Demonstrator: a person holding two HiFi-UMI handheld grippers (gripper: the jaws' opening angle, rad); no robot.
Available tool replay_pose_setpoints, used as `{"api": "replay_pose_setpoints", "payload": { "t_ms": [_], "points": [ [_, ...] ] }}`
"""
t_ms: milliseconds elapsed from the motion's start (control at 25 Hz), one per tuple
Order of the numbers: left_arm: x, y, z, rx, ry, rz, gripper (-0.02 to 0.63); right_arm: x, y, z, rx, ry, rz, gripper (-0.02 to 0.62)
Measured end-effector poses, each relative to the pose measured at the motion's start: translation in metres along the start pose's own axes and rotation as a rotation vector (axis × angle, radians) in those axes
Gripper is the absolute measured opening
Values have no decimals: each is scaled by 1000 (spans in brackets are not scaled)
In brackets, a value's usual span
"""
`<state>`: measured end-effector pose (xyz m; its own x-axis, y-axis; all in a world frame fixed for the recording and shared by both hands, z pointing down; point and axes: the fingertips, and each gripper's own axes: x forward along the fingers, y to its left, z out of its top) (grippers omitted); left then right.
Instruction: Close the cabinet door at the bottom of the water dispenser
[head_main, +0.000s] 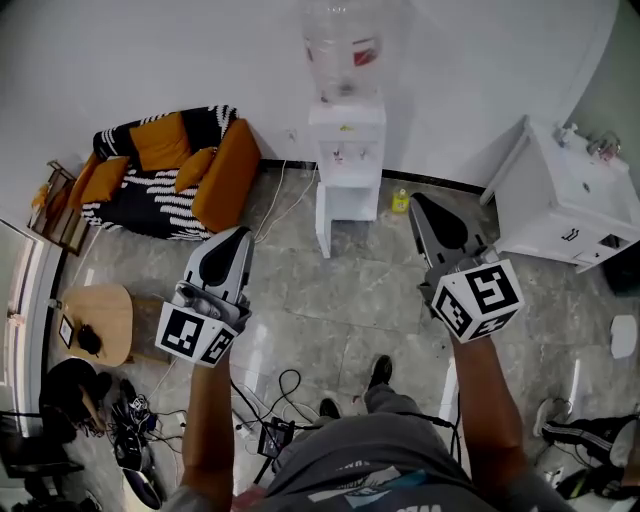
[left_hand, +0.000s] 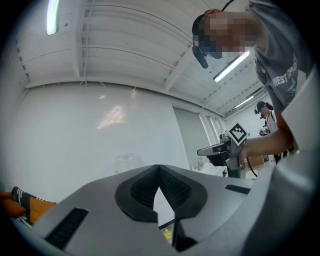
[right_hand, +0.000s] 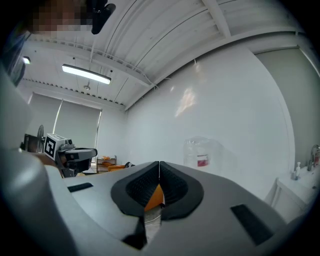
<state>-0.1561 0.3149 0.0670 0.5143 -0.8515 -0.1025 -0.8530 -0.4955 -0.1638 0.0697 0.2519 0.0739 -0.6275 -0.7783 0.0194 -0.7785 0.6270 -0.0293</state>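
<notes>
Cabinet door (head_main: 323, 225) open (bottle (head_main: 340, 45) atop)

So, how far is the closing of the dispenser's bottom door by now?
Done: nothing yet; the cabinet door stands open at the foot of the water dispenser. In hand: nothing; the left claw and right claw are both shut and empty, short of the dispenser. Left: reach the door and push it shut.
</notes>
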Motion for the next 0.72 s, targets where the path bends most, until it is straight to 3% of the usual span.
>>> {"api": "replay_pose_setpoints", "payload": {
  "t_ms": [440,720],
  "points": [
    [78,9,-14,21,55,85,14,58,-81,-8,36,3,93,28],
    [111,12,-25,18,72,81,15,77,-110,-16,52,10,96,29]
  ]
}}
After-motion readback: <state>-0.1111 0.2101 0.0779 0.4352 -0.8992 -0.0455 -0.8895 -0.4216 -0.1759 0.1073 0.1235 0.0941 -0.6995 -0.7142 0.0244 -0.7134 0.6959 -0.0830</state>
